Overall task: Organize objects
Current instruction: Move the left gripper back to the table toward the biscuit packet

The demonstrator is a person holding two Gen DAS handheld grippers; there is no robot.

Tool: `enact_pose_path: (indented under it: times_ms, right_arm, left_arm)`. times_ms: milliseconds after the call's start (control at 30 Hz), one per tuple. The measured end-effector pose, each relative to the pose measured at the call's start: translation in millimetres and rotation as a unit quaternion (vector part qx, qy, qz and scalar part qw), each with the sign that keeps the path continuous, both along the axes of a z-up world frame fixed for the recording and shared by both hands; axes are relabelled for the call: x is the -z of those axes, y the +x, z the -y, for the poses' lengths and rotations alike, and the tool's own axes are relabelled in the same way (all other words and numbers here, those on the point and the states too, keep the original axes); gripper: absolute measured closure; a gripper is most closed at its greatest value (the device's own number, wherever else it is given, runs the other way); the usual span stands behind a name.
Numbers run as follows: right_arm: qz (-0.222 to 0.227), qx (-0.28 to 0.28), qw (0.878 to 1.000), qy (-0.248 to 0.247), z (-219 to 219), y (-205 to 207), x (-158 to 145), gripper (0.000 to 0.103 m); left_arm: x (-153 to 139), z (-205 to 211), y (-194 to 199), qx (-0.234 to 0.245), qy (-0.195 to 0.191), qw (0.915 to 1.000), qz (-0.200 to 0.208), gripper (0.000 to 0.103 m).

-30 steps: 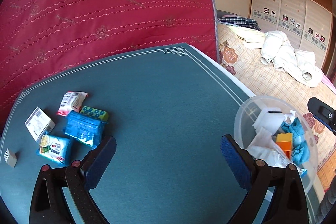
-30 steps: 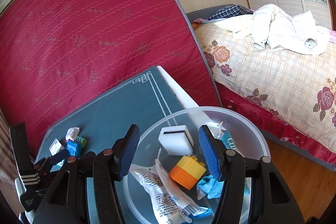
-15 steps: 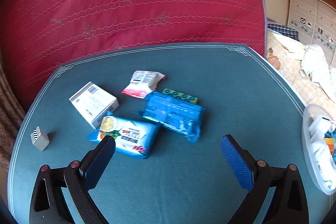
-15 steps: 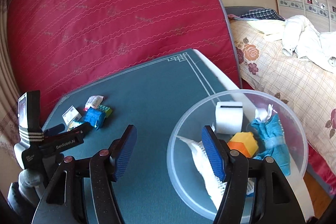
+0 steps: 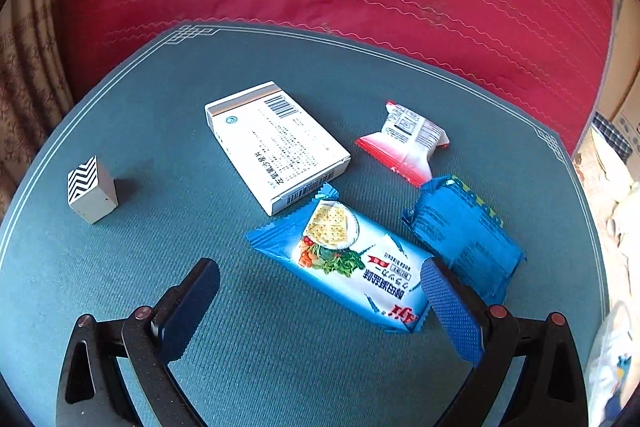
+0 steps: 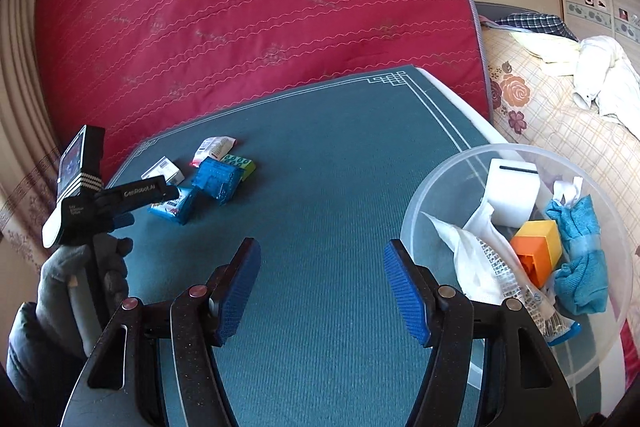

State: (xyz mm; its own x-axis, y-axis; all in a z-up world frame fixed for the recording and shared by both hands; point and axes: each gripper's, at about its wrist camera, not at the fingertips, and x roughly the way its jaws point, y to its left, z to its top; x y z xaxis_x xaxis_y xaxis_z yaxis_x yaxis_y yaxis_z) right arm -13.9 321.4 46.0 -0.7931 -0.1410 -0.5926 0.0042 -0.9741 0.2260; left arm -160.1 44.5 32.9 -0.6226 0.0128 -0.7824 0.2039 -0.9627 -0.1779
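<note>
**Loose packets left on the green mat**

A green-matted table stands against a red mattress. From the left wrist, the left gripper (image 5: 320, 303) hangs spread wide and empty over the cracker packet (image 5: 352, 263), which lies near the table's left edge, between a white medicine box (image 5: 276, 147) and a dark blue packet (image 5: 460, 239). It looks light, crinkly and slippery — best pinched across its short width. From the right wrist, the right gripper (image 6: 322, 287) is parted too, holding nothing, just beside the clear plastic bowl (image 6: 436, 183) at the right edge.
</note>
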Motion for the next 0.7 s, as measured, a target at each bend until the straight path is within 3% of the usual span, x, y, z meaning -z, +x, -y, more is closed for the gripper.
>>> enact_pose_path:
  times_ms: [167, 367, 600, 700]
  right_arm:
    - [0.006, -0.004, 1.000, -0.001, 1.8, -2.7, 2.8, 0.037]
    - [0.013, -0.011, 1.000, 0.003, 6.9, -5.1, 8.1, 0.038]
    - [0.021, -0.017, 1.000, 0.006, 13.0, -6.9, 14.7, 0.037]
    - [0.025, -0.023, 0.999, 0.009, 16.8, -6.7, 17.5, 0.037]
  left_arm:
    - [-0.9, -0.4, -16.4, -0.040, 0.008, 0.9992, 0.004, 0.001]
    - [11.6, -6.5, -31.4, -0.056, -0.021, 0.9980, 0.019, 0.001]
    - [17.6, -3.4, -7.8, -0.020, -0.075, 0.9969, 0.018, 0.001]
    - [18.2, 5.5, 7.3, -0.010, -0.078, 0.9967, 0.019, 0.001]
